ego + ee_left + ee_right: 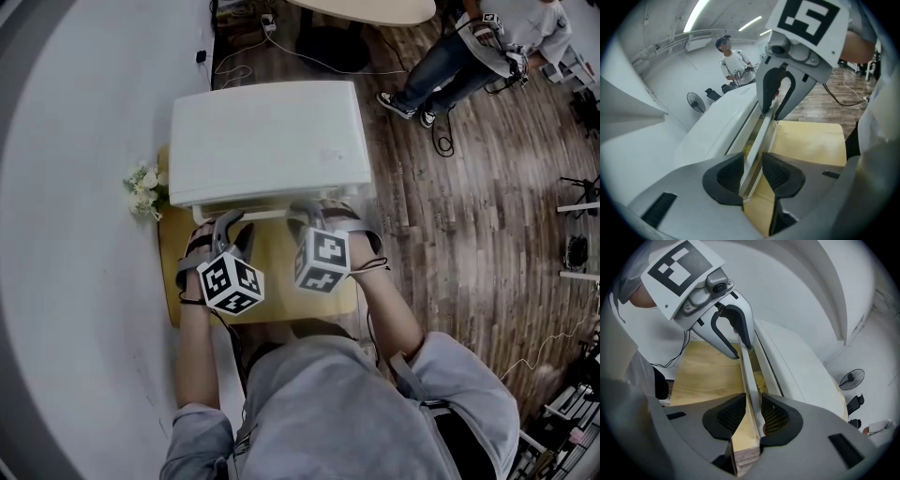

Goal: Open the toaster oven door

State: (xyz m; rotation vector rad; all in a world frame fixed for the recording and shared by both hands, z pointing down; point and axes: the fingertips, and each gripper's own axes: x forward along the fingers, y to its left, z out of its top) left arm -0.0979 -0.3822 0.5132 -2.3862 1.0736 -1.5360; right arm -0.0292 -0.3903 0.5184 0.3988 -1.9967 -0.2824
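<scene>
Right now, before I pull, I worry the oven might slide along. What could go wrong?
The left gripper is closing with the door handle between its jaws but not yet pinched, so pulling now may slip off. Nothing visibly braces the toaster oven on the table, so a hard tug could drag it forward.

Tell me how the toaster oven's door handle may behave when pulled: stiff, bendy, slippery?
Probably stiff: the handle is a straight bar with no sag. Perhaps slippery: its white surface looks smooth. The low, wide toaster oven might slide on the wooden table rather than tip.
</scene>
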